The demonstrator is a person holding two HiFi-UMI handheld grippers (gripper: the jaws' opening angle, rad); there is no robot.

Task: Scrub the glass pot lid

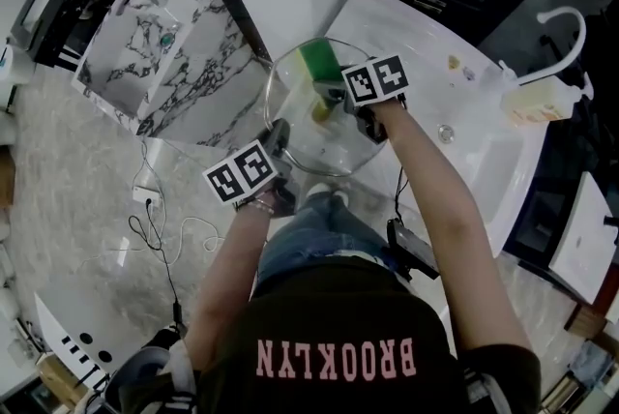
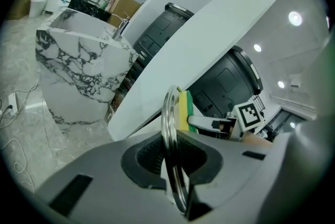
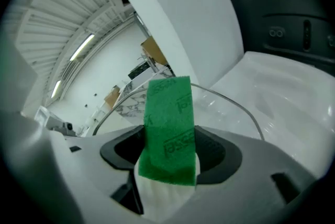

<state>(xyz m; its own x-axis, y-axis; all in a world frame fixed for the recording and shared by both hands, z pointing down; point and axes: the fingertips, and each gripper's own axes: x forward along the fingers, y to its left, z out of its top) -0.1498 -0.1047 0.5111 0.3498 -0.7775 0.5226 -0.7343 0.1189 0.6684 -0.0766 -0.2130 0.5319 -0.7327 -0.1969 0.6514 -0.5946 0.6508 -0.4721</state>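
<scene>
Counter (image 1: 455,127): white, with basin, at the right of the head view.
Marble block (image 1: 145,54): upper left, standing on the floor; also in the left gripper view (image 2: 78,76).
Lid (image 1: 314,136): clear glass, steel-rimmed, held in the air just beside the counter edge.
Left gripper (image 1: 278,143): jaws clamped on the lid's rim. Its own view shows that rim edge-on between the pads (image 2: 157,157).
Right gripper (image 1: 338,98): jaws closed on the sponge (image 1: 319,64), which lies against the lid.
Sponge: the right gripper view shows only its green face (image 3: 168,129); the left gripper view adds the yellow layer.
</scene>
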